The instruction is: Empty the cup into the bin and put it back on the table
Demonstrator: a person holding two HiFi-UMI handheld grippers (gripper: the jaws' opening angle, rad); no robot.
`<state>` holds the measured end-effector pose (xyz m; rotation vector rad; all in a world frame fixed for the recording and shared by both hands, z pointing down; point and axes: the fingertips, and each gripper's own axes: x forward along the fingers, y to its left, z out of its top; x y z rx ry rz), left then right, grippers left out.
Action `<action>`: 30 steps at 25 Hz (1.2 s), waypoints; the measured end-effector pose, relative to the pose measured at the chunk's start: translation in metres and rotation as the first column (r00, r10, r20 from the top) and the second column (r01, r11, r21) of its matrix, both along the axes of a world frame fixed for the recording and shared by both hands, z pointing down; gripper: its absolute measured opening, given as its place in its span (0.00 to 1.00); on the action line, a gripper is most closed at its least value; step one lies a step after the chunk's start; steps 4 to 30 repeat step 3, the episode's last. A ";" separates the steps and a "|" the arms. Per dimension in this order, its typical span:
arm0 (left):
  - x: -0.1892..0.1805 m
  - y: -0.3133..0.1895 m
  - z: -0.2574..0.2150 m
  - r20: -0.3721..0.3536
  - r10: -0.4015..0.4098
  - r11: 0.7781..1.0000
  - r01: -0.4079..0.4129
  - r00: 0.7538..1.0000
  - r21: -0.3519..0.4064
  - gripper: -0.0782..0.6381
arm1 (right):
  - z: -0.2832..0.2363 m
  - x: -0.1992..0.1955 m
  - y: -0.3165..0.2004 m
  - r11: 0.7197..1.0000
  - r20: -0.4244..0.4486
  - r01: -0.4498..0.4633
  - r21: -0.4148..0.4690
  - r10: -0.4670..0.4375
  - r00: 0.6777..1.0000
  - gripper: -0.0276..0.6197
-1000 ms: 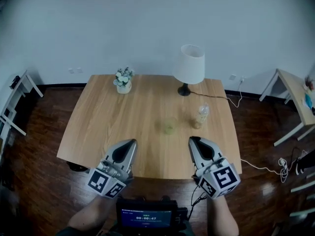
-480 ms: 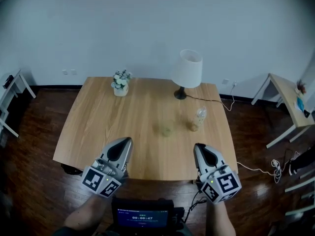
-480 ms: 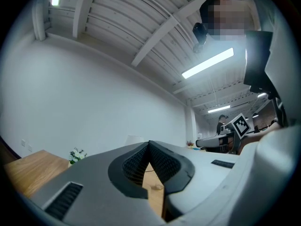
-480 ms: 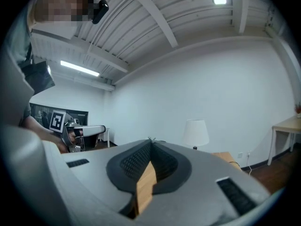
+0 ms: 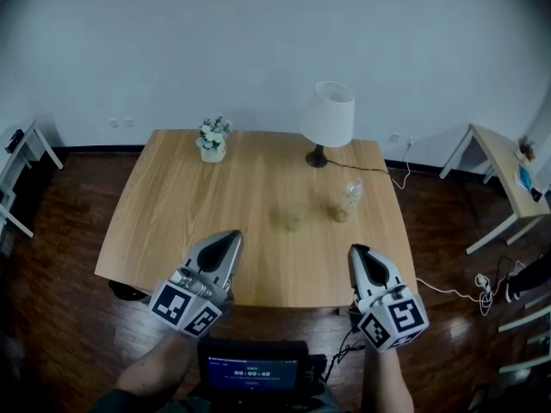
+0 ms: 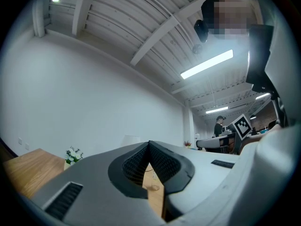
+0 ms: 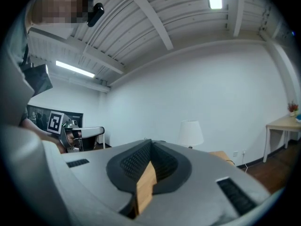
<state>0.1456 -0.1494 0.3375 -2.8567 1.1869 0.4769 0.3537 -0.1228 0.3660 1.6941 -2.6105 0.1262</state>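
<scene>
cup (image 5: 293,218): faint, contents unreadable | dark object (image 5: 129,292) under table (image 5: 172,222) edge: mostly hidden (kind unclear)

The surface (image 5: 215,222) is light honey wood with a fine straight grain. The floor (image 5: 52,291) is dark reddish-brown board. At the far right, the lamp (image 5: 328,117) has a white shade on a black foot. The far-left flowers (image 5: 213,136) are white and green in a pale pot. The cup (image 5: 292,218) is see-through, faintly yellow-green. The left gripper (image 5: 232,236) and right gripper (image 5: 356,249) are pale grey, with black ribbed pads and black-and-white square-patterned cubes.
</scene>
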 end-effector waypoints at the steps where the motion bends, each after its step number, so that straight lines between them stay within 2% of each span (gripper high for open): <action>1: 0.001 0.000 -0.002 0.000 0.002 1.000 -0.002 1.000 0.008 0.09 | -0.001 0.000 -0.001 1.000 0.000 -0.001 0.004 0.001 1.000 0.05; 30: 0.002 0.001 -0.007 -0.002 0.009 1.000 -0.009 1.000 0.022 0.09 | -0.003 -0.001 -0.001 1.000 -0.001 0.000 0.009 0.000 1.000 0.05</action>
